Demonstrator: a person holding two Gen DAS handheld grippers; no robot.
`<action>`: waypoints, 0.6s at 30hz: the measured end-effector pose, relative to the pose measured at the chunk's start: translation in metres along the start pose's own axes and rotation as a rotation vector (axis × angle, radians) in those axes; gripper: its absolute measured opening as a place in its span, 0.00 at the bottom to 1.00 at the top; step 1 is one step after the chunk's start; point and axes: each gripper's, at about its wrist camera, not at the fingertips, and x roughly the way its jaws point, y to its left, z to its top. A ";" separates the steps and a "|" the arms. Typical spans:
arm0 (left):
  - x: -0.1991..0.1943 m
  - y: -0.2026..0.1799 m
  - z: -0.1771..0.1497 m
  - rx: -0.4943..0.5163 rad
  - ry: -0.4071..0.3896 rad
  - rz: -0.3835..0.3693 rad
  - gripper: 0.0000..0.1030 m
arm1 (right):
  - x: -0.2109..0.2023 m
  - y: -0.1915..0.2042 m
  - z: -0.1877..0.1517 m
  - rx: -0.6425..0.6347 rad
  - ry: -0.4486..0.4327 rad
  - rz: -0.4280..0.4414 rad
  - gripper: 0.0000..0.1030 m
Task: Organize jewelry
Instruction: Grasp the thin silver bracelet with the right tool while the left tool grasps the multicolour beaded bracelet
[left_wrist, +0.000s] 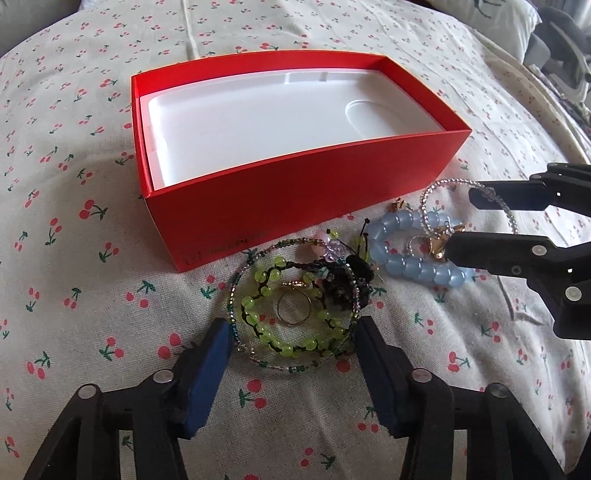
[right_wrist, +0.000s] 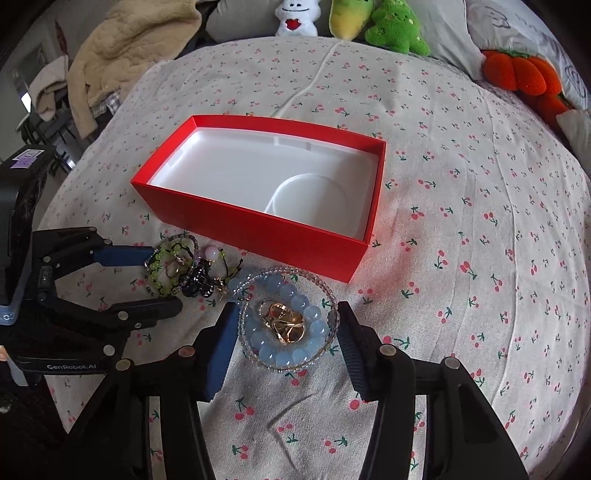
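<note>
Left wrist view: left gripper (left_wrist: 293, 332) clamped on thin multicolour seed-bead bangle (left_wrist: 258, 354)
Right wrist view: right gripper (right_wrist: 284, 332) clamped on clear beaded bangle (right_wrist: 295, 275)
Cherry-print bedsheet (right_wrist: 461, 184): empty red cardboard box (right_wrist: 258, 229), mid-bed

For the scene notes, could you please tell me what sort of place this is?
Most likely a bedroom: the work surface looks like a bed under a cherry-print sheet, with plush toys and a pillow at its far end.
</note>
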 end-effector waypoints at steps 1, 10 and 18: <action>-0.001 0.001 0.000 -0.003 -0.001 -0.002 0.50 | 0.000 -0.001 -0.001 0.007 0.002 -0.001 0.54; -0.007 0.002 -0.005 0.004 -0.010 0.003 0.47 | -0.011 -0.010 -0.007 0.045 -0.010 -0.004 0.54; -0.019 0.007 -0.007 -0.024 -0.041 0.005 0.47 | -0.023 -0.017 -0.009 0.073 -0.040 0.006 0.54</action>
